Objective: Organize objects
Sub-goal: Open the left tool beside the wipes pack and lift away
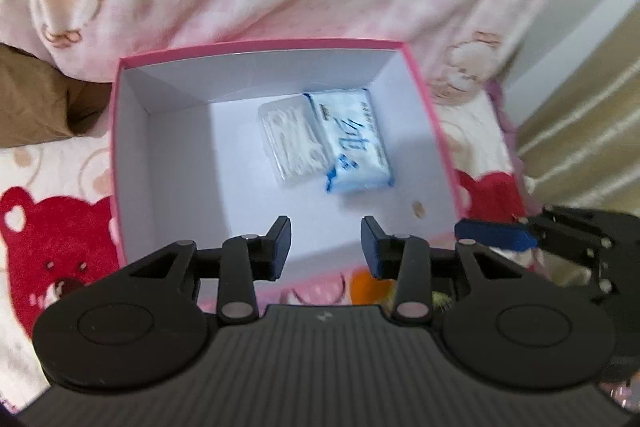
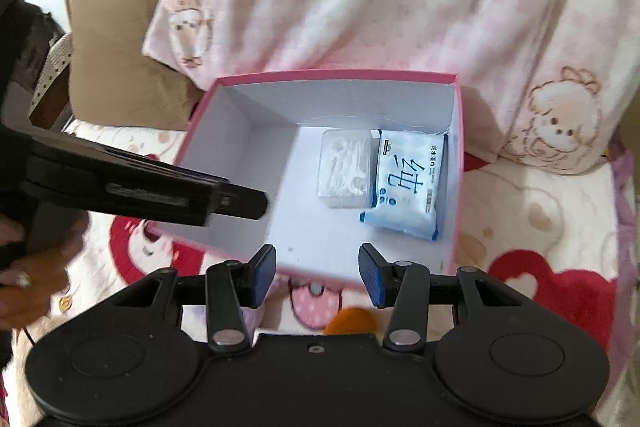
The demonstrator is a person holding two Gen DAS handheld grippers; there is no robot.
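Pink-walled box (image 2: 458, 163) is sitting open on a bear-print blanket (image 2: 552, 223), its white floor mostly bare. Starting at the left of the right wrist view, a person's hand (image 2: 24, 267) is gripping the handle of the left gripper (image 2: 256, 205), whose black fingers are reaching over the box's left wall; from this side angle I cannot tell how far apart they are. In its own view the left gripper (image 1: 326, 247) is showing its jaws apart with nothing between them, hanging above the near wall of the box (image 1: 116, 163). Moving rightward, a clear case of floss picks (image 2: 345, 169) is lying flat against a blue and white wipes pack (image 2: 408, 183), and the two are touching, tucked toward the right rear corner. The wipes pack is lying just beside the right wall. The left half of the floor is lying free. Nearer the camera, the right gripper (image 2: 318, 277) is holding its blue pads (image 2: 264, 275) apart and empty above the near rim. An orange thing (image 2: 352, 321), blurred, is lying on the blanket under it.
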